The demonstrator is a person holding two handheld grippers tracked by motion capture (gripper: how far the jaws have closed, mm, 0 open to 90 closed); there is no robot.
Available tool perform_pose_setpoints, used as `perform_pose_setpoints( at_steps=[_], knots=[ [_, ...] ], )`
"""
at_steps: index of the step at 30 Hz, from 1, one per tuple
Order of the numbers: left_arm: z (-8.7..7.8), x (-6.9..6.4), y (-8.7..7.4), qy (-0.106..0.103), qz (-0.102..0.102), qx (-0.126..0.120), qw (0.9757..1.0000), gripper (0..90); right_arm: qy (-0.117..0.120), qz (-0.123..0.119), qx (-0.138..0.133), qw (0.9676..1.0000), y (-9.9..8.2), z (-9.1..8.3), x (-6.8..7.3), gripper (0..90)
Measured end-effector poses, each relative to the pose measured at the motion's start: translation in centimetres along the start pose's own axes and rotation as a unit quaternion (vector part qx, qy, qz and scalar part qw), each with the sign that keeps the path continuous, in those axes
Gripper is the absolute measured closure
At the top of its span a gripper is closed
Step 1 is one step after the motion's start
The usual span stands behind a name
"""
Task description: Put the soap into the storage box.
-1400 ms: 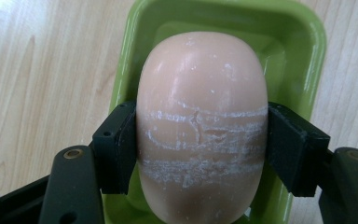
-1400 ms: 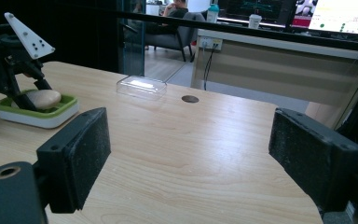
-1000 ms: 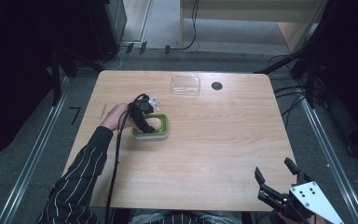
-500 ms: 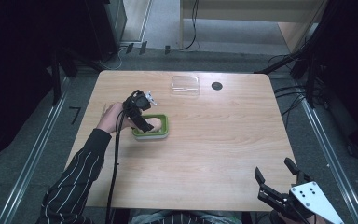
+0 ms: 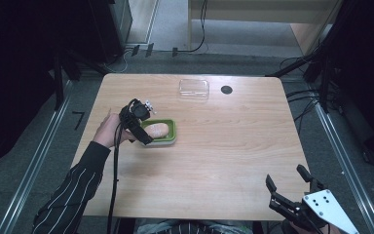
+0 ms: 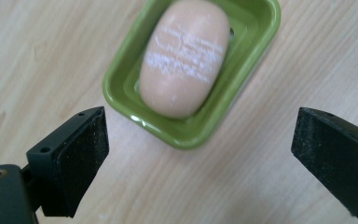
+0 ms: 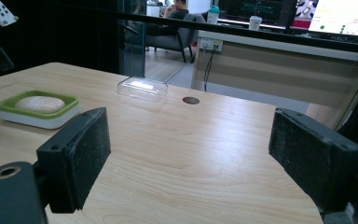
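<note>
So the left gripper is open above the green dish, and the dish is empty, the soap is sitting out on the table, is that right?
Not quite. The left gripper is open above the green dish, but the dish is not empty: the soap lies inside it, as the left gripper view shows.

The wooden table (image 5: 233,156) carries a green soap dish (image 5: 168,138) at nine o'clock and a clear lid (image 5: 194,88) at twelve.
</note>
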State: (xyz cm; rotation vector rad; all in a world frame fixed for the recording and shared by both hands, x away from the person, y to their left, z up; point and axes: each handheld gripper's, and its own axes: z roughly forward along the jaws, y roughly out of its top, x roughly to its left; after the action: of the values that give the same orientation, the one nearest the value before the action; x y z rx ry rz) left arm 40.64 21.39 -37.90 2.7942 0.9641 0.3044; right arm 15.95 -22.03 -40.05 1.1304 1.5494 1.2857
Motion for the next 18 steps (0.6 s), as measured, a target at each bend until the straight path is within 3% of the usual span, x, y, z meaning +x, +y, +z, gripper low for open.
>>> perform_pose_setpoints(
  at_steps=[6,18],
  knots=[
    [0.2,-0.7,-1.1,-0.012,-0.019,0.019,0.9996,4.3,0.0,0.001,0.0,1.0,0.0,0.0,0.0,13.3],
    [0.5,-2.0,-2.8,-0.017,-0.03,0.032,0.9989,4.3,0.0,0.002,0.0,1.0,0.0,0.0,0.0,13.3]
  ],
)
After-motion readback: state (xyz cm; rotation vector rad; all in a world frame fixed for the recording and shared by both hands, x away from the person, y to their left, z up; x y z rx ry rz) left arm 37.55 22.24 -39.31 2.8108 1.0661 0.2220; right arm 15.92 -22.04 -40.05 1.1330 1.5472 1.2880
